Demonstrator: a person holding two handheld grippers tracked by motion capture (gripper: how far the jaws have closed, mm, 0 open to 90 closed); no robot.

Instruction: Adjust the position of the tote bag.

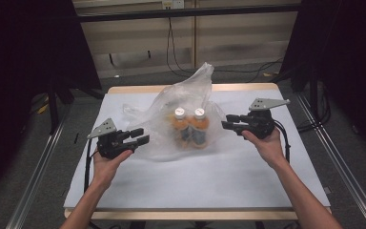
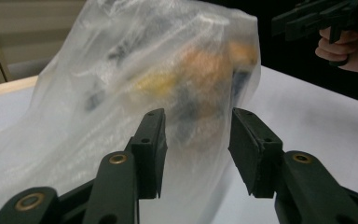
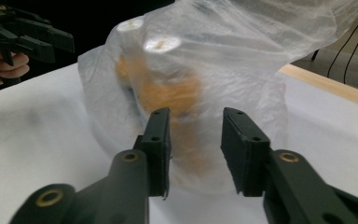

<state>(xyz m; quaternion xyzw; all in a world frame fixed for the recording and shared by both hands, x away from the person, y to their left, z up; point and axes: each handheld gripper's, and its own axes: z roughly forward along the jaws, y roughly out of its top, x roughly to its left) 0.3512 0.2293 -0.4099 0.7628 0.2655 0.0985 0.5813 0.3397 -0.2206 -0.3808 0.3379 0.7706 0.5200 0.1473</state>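
Observation:
A clear plastic bag (image 1: 190,90) stands in the middle of the white table top (image 1: 219,176). Inside it are two upright orange bottles with white caps (image 1: 179,125) (image 1: 199,125). My left gripper (image 1: 143,135) is at the bag's left side, its jaws apart and pointing at the bag. My right gripper (image 1: 224,121) faces the bag's right side, its jaws also apart. In the left gripper view the gripper (image 2: 198,116) frames the bag (image 2: 121,70) with nothing pinched. In the right gripper view the gripper (image 3: 196,116) frames an orange bottle (image 3: 168,88) through the plastic.
The white top lies on a wooden table whose edge (image 1: 248,87) shows at the back. Metal rails (image 1: 338,162) run along both sides. Cables (image 1: 181,67) trail on the floor behind. Bare white surface lies in front of the bag.

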